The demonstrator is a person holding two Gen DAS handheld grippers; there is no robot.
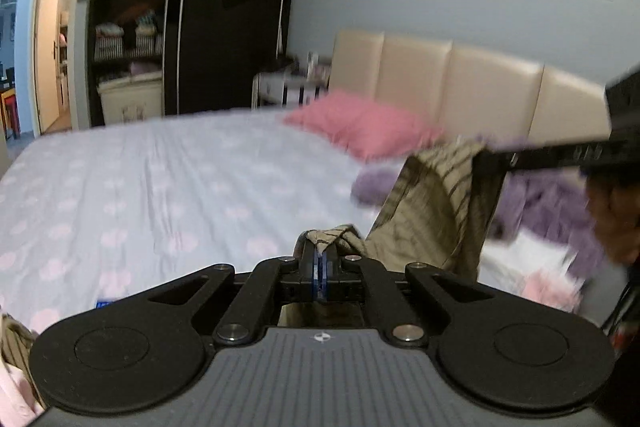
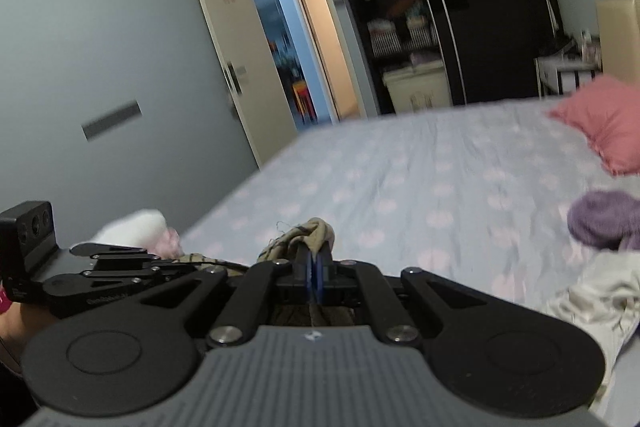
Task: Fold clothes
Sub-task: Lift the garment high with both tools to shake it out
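A tan garment with dark stripes (image 1: 432, 211) hangs above the bed between my two grippers. My left gripper (image 1: 320, 247) is shut on a bunched edge of it, with cloth poking out above the closed fingers. In the left wrist view my right gripper (image 1: 486, 153) comes in from the right, pinching a higher corner of the same garment. The right wrist view shows my right gripper (image 2: 316, 247) shut on a fold of the tan striped garment (image 2: 310, 231). The left gripper's body (image 2: 104, 267) lies close at the lower left, its fingertips hidden.
The bed (image 1: 180, 179) has a pale blue sheet with pink dots. A pink pillow (image 1: 360, 125) lies by the beige headboard (image 1: 452, 83). A purple garment (image 2: 604, 219) and a cream garment (image 2: 600, 299) lie at the right. A dark wardrobe (image 2: 472, 7) and an open doorway (image 2: 304, 43) stand beyond.
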